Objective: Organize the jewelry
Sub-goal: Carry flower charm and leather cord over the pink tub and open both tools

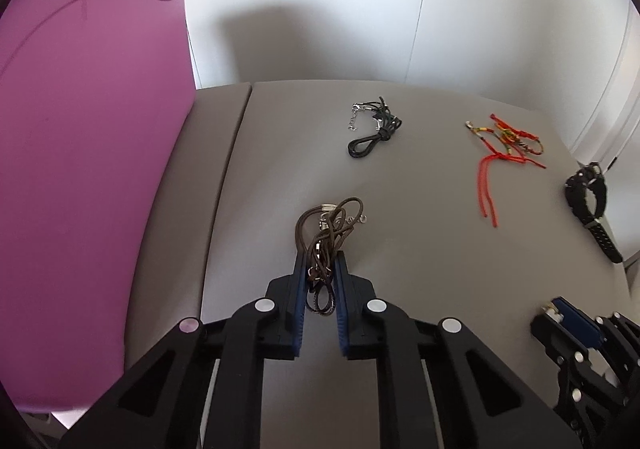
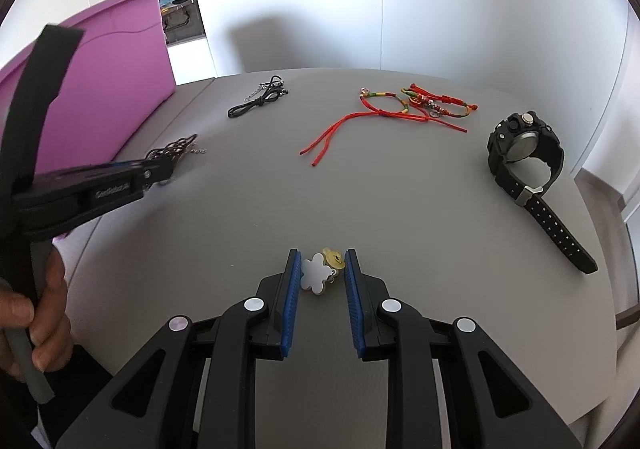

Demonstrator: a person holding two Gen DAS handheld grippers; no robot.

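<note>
Through the left wrist view, the left gripper (image 1: 320, 261) is clamping its blue pads onto a tangled brown cord necklace (image 1: 326, 237), whose loops are running lengthwise along the fingers and spilling out past the tips onto the grey table (image 1: 420, 249). The pink bin (image 1: 88, 169) is standing just to the left of this hand, so the left hand is the nearer one for any drop there, and the bundle looks limp enough that it may be trailing when lifted. Farther off, a black cord necklace (image 1: 374, 127), a heap of red thread bracelets (image 1: 506, 153) and a black watch (image 1: 592, 205) are lying well apart. Through the right wrist view, the right gripper (image 2: 322, 273) is bracketing a small charm (image 2: 322, 273), a white flower shape with a yellow bear face attached, lying flat on the table; the left pad looks to be touching the flower, yet a sliver of gap is showing on the right, so I cannot tell whether it is pinching. The bin sits far left here.
</note>
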